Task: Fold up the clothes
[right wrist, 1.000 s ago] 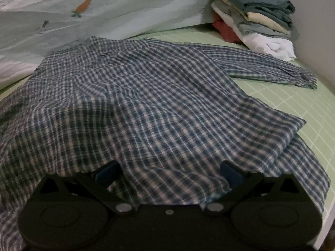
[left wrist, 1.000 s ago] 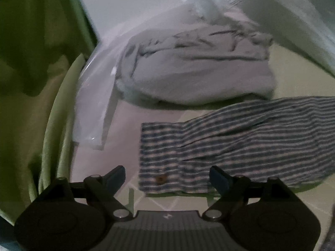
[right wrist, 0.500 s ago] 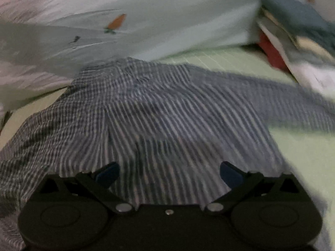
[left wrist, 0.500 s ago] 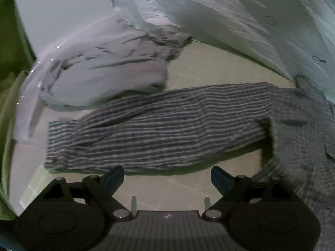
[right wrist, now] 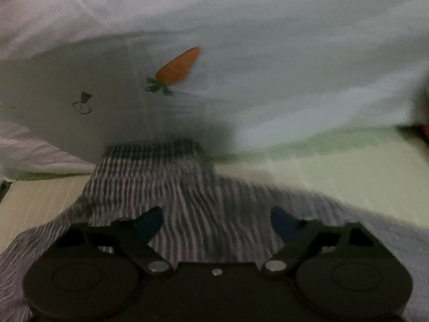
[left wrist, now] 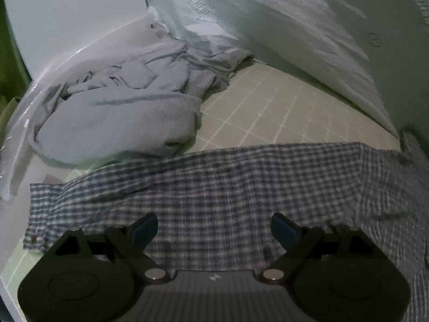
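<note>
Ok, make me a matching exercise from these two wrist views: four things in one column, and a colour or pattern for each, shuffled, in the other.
Things:
1. shirt sleeve
2. crumpled garment
3. carrot print
4. bed sheet

Colours or patterns:
A. orange with green top
B. pale green with a light grid
C. blue and white check
D. plain grey

Pairs: 1-C, 2-D, 3-A, 4-B

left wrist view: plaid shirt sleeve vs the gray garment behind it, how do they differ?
Pattern: the plaid shirt sleeve is blue-and-white checked; the gray garment is plain.
Pose: the sleeve lies stretched out fairly flat across the view; the gray garment sits bunched in a wrinkled heap.
Position: the sleeve is directly ahead of the open left claw; the gray garment lies farther back, to the left.
Shared: both rest on the green grid-patterned sheet, neither gripped.
</note>
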Demonstrator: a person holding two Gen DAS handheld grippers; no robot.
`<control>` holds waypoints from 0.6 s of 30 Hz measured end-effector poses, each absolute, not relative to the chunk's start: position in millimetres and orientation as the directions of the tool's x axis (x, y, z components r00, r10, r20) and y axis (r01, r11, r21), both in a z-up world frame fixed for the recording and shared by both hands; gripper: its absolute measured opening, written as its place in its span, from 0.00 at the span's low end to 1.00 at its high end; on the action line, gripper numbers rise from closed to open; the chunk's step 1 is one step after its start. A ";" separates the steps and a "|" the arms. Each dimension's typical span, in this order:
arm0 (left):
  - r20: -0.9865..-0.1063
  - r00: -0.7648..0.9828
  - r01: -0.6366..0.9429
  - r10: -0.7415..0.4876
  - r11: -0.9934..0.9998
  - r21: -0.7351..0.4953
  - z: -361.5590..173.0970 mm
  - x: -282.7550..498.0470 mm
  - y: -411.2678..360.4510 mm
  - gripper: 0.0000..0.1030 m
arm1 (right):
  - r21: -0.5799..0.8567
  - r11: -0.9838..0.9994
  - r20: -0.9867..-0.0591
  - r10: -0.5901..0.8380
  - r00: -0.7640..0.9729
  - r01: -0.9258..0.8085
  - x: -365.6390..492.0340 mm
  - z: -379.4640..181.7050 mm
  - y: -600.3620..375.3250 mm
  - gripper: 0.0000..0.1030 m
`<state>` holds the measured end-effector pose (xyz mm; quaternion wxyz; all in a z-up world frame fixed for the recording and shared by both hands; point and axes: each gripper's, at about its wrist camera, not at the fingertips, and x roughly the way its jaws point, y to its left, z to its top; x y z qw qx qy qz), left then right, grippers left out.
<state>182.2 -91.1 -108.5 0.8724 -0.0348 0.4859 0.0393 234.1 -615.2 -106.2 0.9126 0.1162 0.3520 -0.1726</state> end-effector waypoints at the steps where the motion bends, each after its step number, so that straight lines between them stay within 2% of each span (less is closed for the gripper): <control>1: -0.857 0.513 -0.107 0.043 0.994 -0.014 -111.1 187.1 -92.7 0.89 | 0.066 0.919 -0.691 -0.239 0.682 0.389 251.1 -110.6 -618.6 0.75; 3: -0.864 0.501 -0.112 0.059 0.994 0.003 -116.2 193.4 -94.1 0.89 | 0.057 0.923 -0.710 -0.230 0.666 0.380 277.8 -119.4 -627.1 0.70; 4: -0.866 0.496 -0.114 0.067 0.993 0.011 -118.7 196.3 -94.7 0.89 | 0.103 0.923 -0.724 -0.185 0.665 0.370 287.4 -124.1 -633.9 0.66; 5: -0.868 0.491 -0.116 0.075 0.993 0.020 -121.3 199.1 -95.3 0.89 | 0.156 0.922 -0.738 -0.130 0.662 0.355 296.1 -128.9 -639.9 0.52; 6: -0.871 0.483 -0.124 0.085 0.992 0.028 -123.6 201.3 -95.1 0.89 | 0.205 0.919 -0.750 -0.073 0.657 0.337 303.9 -133.6 -644.7 0.30; 7: -0.874 0.478 -0.132 0.089 0.991 0.029 -125.1 202.7 -93.9 0.89 | 0.237 0.920 -0.760 -0.025 0.650 0.312 311.1 -137.4 -647.0 0.17; 9: -0.876 0.473 -0.144 0.091 0.989 0.025 -127.0 204.7 -91.5 0.89 | 0.222 0.939 -0.746 -0.010 0.666 0.263 320.7 -137.1 -643.0 0.06; 13: -0.876 0.471 -0.146 0.108 0.988 0.043 -127.9 205.8 -90.4 0.89 | 0.195 0.933 -0.685 -0.091 0.723 0.303 342.4 -126.7 -649.8 0.06; 16: -0.874 0.472 -0.143 0.115 0.988 0.053 -126.2 204.1 -90.6 0.89 | 0.199 0.920 -0.690 -0.112 0.715 0.337 363.5 -124.4 -657.5 0.06; 17: -0.874 0.473 -0.144 0.114 0.988 0.051 -125.2 202.9 -89.9 0.89 | 0.185 0.922 -0.703 -0.118 0.701 0.341 369.3 -124.3 -656.5 0.08; 18: -0.873 0.474 -0.145 0.112 0.988 0.048 -123.6 201.6 -89.2 0.89 | 0.156 0.927 -0.715 -0.133 0.687 0.342 371.0 -122.9 -652.5 0.15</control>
